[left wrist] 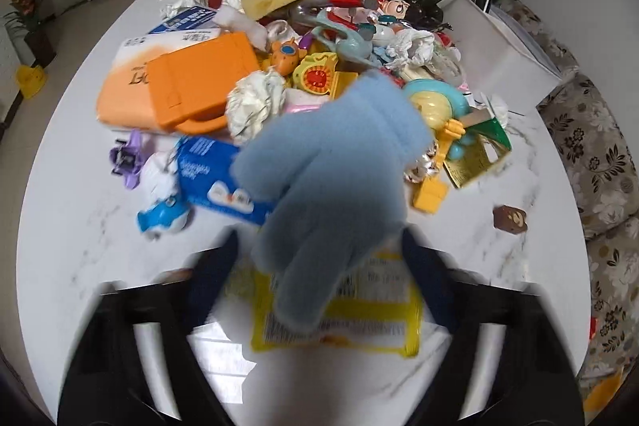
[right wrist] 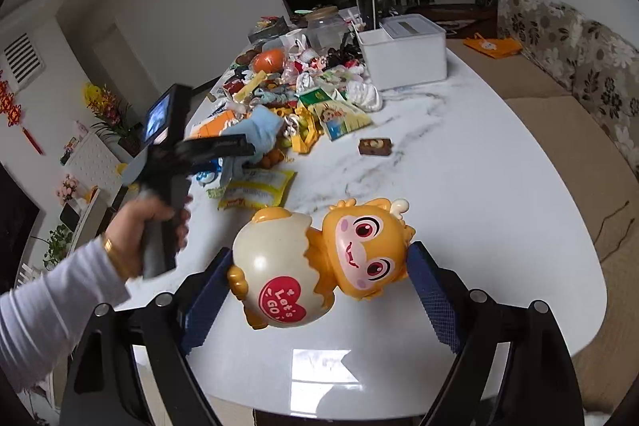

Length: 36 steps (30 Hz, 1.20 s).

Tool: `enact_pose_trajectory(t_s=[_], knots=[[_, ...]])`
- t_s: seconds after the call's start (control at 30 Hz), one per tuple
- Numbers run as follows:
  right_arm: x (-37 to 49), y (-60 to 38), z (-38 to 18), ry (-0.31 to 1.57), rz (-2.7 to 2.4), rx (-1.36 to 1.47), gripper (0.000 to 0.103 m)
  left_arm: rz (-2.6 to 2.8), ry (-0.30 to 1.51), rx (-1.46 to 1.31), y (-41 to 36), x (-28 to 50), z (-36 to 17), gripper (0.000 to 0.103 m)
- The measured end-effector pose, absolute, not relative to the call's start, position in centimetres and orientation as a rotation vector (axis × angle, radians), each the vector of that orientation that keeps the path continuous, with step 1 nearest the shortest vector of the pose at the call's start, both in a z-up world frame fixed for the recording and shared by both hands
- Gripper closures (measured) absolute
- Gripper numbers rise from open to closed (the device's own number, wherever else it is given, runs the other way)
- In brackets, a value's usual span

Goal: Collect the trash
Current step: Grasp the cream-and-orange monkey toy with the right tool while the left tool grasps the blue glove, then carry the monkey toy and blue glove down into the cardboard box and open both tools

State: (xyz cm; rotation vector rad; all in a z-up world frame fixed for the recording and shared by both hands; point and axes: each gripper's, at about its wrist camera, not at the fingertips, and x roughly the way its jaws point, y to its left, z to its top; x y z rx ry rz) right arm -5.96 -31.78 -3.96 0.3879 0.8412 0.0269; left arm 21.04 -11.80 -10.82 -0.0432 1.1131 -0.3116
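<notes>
Two grippers hold non-trash: left gripper [left wrist: 319, 266] pinches a blue glove [left wrist: 331, 178], right gripper [right wrist: 319, 282] clamps a monkey egg toy [right wrist: 319, 262]; next we judge both must be set aside before the yellow wrapper [left wrist: 359, 322] at lower centre.

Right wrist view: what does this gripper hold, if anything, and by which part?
The right gripper holds the yellow monkey toy sideways. One pad presses on its cream egg body, the other on the side of its head.
</notes>
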Motion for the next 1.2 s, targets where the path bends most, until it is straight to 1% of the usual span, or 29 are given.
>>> enact_pose_trajectory(t_s=[0.07, 0.1, 0.13, 0.17, 0.3, 0.47, 0.57, 0.67, 0.77, 0.9, 1.1, 1.2], knots=[[-6.5, -31.7, -4.3, 0.85, 0.026, 0.388, 0.018, -0.325, 1.122, -0.06, -11.9, 21.2, -10.7, 0.068], [-6.8, -31.7, -4.4, 0.853, 0.029, 0.39, 0.018, -0.327, 1.121, -0.069, -11.7, 21.1, -10.5, 0.08], [-6.9, -31.7, -4.6, 0.857, 0.032, 0.393, 0.018, -0.335, 1.124, -0.093, -11.4, 20.9, -10.2, 0.086], [-7.0, -31.6, -4.6, 0.859, 0.035, 0.397, 0.018, -0.352, 1.123, -0.13, -11.0, 20.6, -9.7, 0.088], [-7.2, -31.2, -4.3, 0.849, 0.057, 0.403, 0.018, -0.431, 1.031, -0.19, -9.5, 18.2, -5.1, 0.089], [-7.1, -30.4, -3.5, 0.839, 0.08, 0.387, 0.018, -0.515, 0.898, -0.122, -7.9, 12.6, 1.5, 0.089], [-7.3, -29.7, -2.8, 0.835, 0.1, 0.368, 0.018, -0.537, 0.852, -0.078, -6.7, 8.9, 3.8, 0.089], [-7.6, -29.0, -2.4, 0.839, 0.126, 0.359, 0.018, -0.56, 0.826, -0.031, -5.3, 5.1, 4.7, 0.089], [-8.2, -28.0, -2.0, 0.851, 0.151, 0.354, 0.018, -0.568, 0.842, -0.034, -3.8, 2.0, 4.4, 0.089], [-9.3, -26.7, -1.9, 0.883, 0.198, 0.343, 0.018, -0.617, 0.916, -0.014, -2.3, -2.9, 1.7, 0.089], [-12.2, -24.6, -3.3, 1.007, 0.286, 0.305, 0.019, -0.706, 1.149, -0.051, -0.4, -10.3, -4.0, 0.089], [-14.0, -23.8, -5.8, 1.113, 0.324, 0.299, 0.019, -0.74, 1.262, -0.02, -0.2, -13.6, -7.4, 0.089]])
